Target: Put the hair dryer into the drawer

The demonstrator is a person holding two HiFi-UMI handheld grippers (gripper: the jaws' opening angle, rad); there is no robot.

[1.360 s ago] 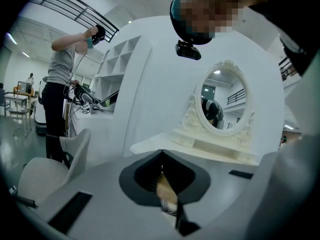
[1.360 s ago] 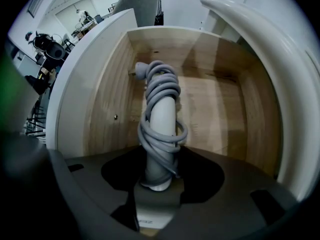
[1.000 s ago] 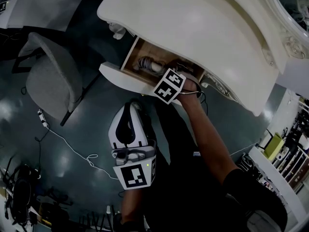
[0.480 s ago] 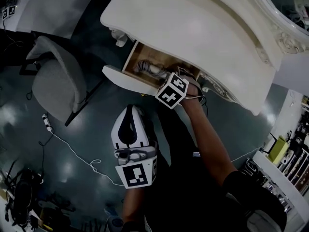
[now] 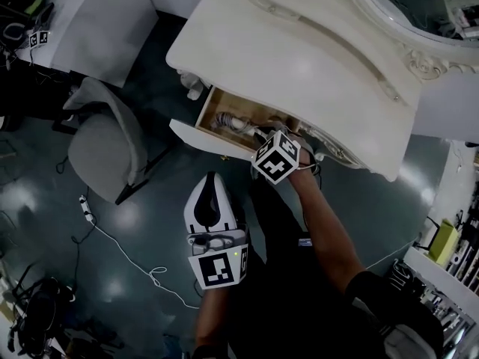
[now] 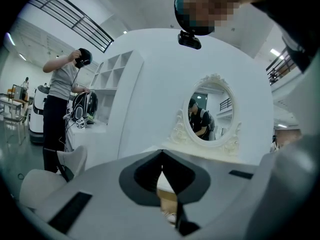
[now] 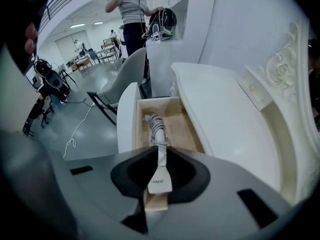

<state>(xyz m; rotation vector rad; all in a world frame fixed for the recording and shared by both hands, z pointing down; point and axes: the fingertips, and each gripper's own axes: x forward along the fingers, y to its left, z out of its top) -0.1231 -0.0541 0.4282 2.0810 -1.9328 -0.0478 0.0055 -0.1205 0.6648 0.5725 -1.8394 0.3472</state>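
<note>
Landmark for all positions: the one open drawer [image 5: 206,137], pulled out from under the white counter [image 5: 299,73].

**Hair dryer** [image 7: 160,175]: lies inside the drawer, flat on its wooden floor and lengthwise along it. The cord is bundled at the drawer end farthest from the right tool. It rests on its own weight and nothing touches it.

**Right tool** [image 7: 159,150]: hangs above the other end of the drawer, pointing steeply down at the dryer.
- Its jaws have just been closing and now sit almost pressed together, with nothing between them.
- The dryer shows only past the tips, lying in the drawer below.
- Judgement: the dryer has been let go, and narrow jaws come out past the drawer edge without snagging the cord.

**Left tool** [image 5: 212,179]: out in front of the drawer's white front panel, well apart from it, pointing roughly level toward the counter.
- Its jaws are pressed together and empty.
- Judgement: it is parked clear of the right tool's path and is well placed to push the front panel in.

**Counts:**
- Hair dryer: 1
- Open drawer: 1
- Tools: 2
- Counter: 1
- Oval mirror [image 6: 207,109]: 1, above and behind the drawer
- Grey chair [image 5: 105,144]: 1, off to one side of the drawer
- Bystander [image 6: 60,109]: 1, beyond the chair

**Status (judged):** the dryer is placed and the drawer is not yet shut.
</note>
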